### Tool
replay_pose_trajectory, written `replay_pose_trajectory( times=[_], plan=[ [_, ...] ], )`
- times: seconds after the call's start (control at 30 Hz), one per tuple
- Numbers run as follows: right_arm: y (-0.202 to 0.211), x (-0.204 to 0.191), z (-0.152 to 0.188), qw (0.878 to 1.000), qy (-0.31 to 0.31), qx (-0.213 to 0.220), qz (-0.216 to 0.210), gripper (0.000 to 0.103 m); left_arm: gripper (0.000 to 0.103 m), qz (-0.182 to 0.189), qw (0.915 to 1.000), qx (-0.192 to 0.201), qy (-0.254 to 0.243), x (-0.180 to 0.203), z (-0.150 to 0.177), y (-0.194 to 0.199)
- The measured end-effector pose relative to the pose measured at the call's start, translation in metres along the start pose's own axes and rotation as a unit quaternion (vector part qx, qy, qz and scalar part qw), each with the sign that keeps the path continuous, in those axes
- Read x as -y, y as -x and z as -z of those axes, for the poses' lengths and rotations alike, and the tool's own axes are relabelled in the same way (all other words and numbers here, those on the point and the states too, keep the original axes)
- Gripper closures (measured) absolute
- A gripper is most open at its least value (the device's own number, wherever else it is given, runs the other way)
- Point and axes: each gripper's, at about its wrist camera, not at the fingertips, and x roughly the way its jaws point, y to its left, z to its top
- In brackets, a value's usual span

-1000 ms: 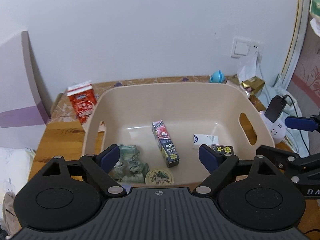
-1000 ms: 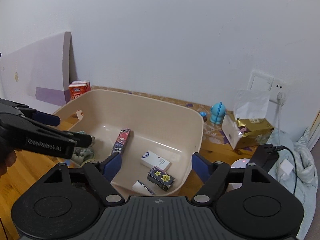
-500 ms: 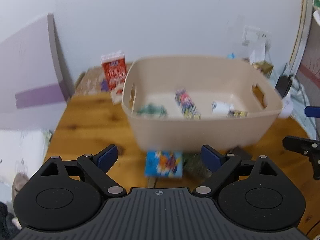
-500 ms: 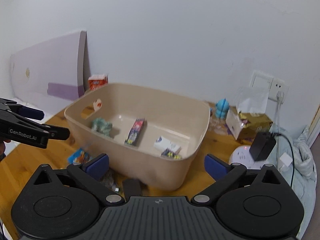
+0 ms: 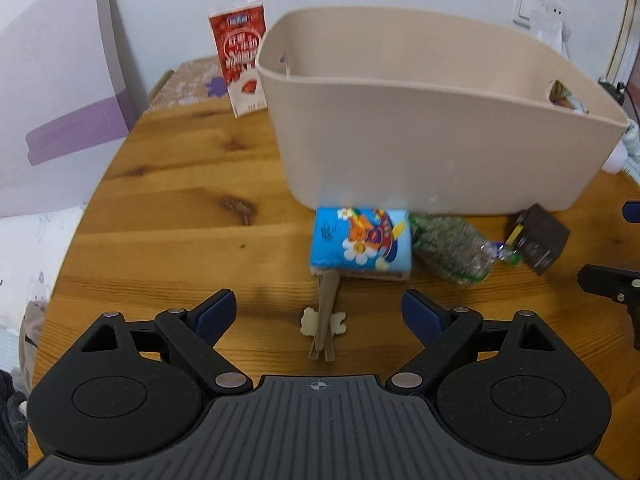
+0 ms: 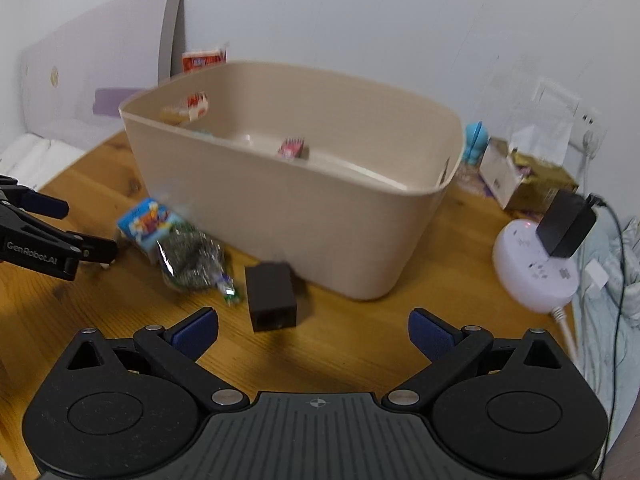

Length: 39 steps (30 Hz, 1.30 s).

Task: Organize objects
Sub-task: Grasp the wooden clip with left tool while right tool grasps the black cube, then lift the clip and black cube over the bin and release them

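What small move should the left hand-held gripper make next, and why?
Probably ease the open left hand-held gripper forward and down onto the blue cartoon-printed packet. It lies on the wooden table outside the beige plastic bin, almost centred ahead between the empty fingers, nearer than the silvery scrubber bag.

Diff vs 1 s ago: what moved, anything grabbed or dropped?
Both grippers pulled back from over the beige bin and dropped toward the table. The left gripper now faces the blue packet, the right gripper the black box. Nothing grabbed or released; both remain open. The bin's contents look unchanged.
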Motion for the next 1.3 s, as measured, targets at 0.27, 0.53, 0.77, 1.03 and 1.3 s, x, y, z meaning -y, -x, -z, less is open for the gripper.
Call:
replay_pose_trajectory(
  times=[0.27, 0.53, 0.77, 1.03, 1.3],
  plan=[
    [-0.034, -0.003, 0.0, 1.0, -0.002, -0.016, -0.006, 0.013, 0.027, 0.025, 0.9994, -0.024, 0.0, -0.005, 0.004, -0.019],
    [-0.052, -0.008, -0.005, 1.0, 0.003, -0.025, -0.012, 0.032, 0.076, 0.035, 0.9994, 0.001, 0.002, -0.008, -0.001, -0.019],
    [-0.049, -0.022, -0.005, 0.999, 0.021, -0.017, -0.032, 0.071, 0.091, 0.04, 0.9987, 0.003, 0.032, -0.018, -0.001, -0.017],
    [-0.039, -0.021, 0.001, 0.999, 0.014, -0.017, -0.041, 0.074, 0.092, 0.026, 0.9987, -0.002, 0.043, -0.019, 0.005, -0.009],
    [-0.005, -0.015, 0.007, 0.999, 0.01, 0.01, -0.042, 0.074, 0.092, 0.023, 0.9988, 0.018, 0.04, -0.018, 0.009, 0.021]
  ],
)
